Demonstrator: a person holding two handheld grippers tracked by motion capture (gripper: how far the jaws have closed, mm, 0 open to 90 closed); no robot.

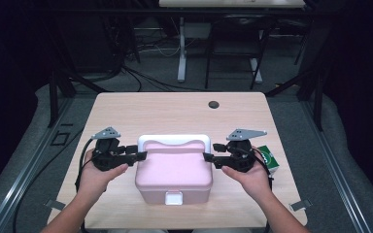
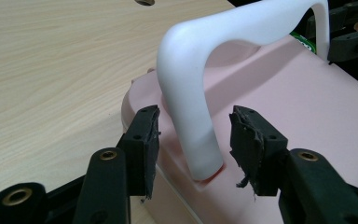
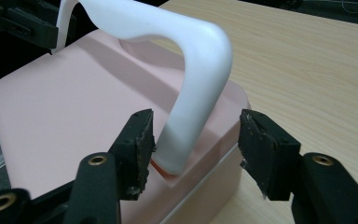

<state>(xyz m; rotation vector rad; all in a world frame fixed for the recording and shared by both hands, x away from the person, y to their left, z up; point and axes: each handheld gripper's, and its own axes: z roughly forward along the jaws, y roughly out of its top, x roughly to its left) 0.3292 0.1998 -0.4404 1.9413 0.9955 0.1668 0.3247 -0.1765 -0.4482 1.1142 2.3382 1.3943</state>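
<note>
High view has us mid-reach at the box (image 1: 174, 170) by the bench's near edge, both grippers (image 1: 140, 156) (image 1: 208, 157) wide astride the handle (image 1: 174, 139) legs; next, we judge, close.

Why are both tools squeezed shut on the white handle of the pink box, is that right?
Not quite. Both tools are open: the left tool and the right tool each straddle a leg of the white handle on the pink box without clamping it, as both gripper views show.
</note>
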